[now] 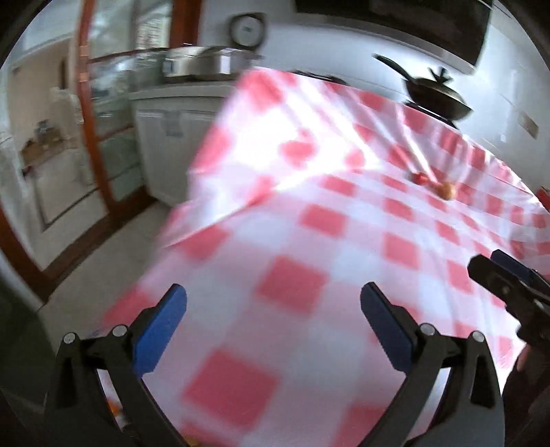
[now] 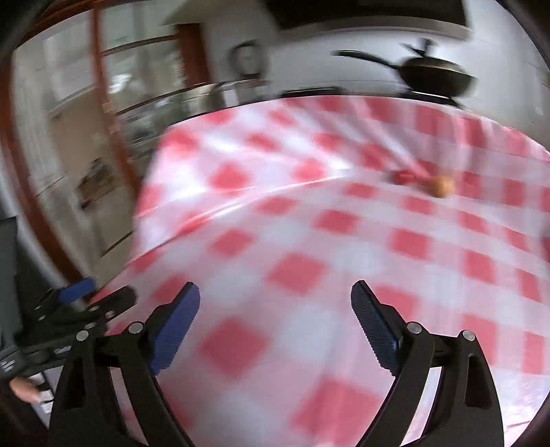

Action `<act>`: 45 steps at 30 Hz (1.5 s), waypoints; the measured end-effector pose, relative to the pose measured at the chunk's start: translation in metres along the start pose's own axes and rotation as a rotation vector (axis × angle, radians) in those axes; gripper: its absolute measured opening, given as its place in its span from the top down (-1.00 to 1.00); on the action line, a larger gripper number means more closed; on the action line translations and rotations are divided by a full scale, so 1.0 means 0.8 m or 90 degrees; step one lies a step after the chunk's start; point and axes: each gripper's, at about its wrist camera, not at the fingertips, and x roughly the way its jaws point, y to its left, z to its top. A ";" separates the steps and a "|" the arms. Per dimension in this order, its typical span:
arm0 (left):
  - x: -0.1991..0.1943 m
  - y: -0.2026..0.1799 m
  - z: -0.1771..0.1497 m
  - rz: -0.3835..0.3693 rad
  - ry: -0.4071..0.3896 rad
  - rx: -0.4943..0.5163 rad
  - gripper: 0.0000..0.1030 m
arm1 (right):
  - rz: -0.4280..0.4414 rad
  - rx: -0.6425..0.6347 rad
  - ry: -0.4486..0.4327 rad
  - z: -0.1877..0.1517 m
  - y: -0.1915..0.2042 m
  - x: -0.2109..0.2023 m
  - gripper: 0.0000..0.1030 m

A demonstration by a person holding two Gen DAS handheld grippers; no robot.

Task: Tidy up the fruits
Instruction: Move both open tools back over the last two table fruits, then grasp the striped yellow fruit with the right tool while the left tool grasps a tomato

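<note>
Red-checked tablecloth [image 1: 309, 213] blurred; no legible writing

No text, label or number could be read in either view. Both pictures were blurred. The round dial [image 1: 246, 30] on the wall showed no legible figures.

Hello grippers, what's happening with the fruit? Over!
Left gripper open, empty. Right gripper open, empty. Red fruit and orange fruit far across the checked tablecloth. Nothing between.
</note>
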 end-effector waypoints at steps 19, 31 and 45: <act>0.245 -0.221 0.138 -0.132 0.102 0.100 -0.97 | -0.200 0.146 0.066 0.098 -0.293 0.172 -0.58; 0.352 -0.331 0.209 -0.155 0.102 0.171 -0.76 | -0.202 0.132 0.122 0.163 -0.351 0.283 0.14; 0.363 -0.406 0.208 -0.163 0.095 0.264 0.36 | -0.204 0.273 0.075 0.124 -0.395 0.199 0.14</act>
